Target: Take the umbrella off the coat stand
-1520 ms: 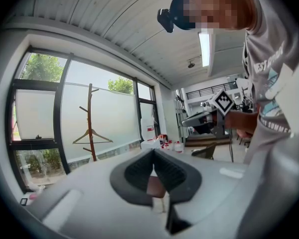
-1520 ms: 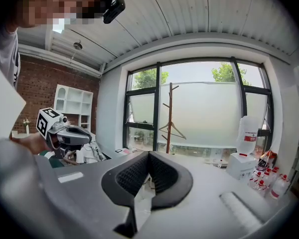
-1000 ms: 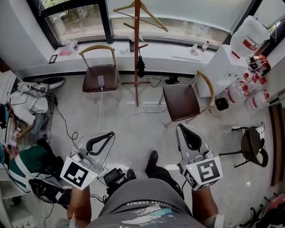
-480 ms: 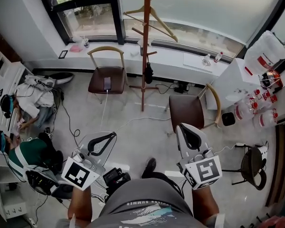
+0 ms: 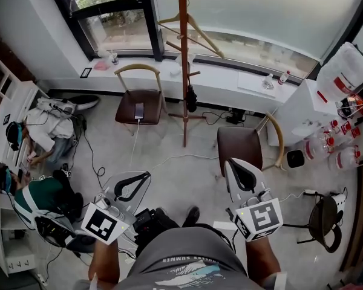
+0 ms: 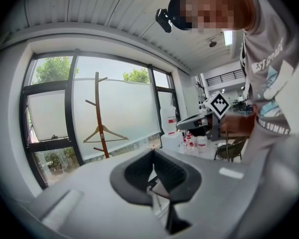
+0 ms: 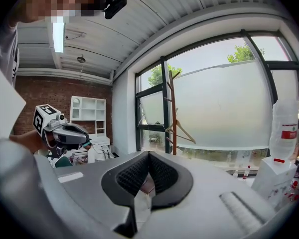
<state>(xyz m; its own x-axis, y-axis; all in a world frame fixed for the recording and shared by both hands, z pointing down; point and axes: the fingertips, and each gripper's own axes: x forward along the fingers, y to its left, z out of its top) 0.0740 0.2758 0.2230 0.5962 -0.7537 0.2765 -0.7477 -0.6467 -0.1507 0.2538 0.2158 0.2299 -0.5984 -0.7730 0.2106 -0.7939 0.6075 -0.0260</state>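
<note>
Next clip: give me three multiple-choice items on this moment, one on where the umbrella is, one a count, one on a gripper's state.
1. Where is the umbrella?
A. lying on the floor
B. hanging low on the coat stand
C. between a gripper's fingers

2. How many brown-seated chairs stand near the coat stand?
A. one
B. two
C. four

3. The right gripper is:
A. open round the umbrella
B. shut on the umbrella
C. shut and empty

Answers:
1 B, the dark umbrella hangs from a low peg on the pole.
2 B, one chair stands to the left of the stand and one to the right in the head view.
3 C, its fingers meet at the tips with nothing between them.
</note>
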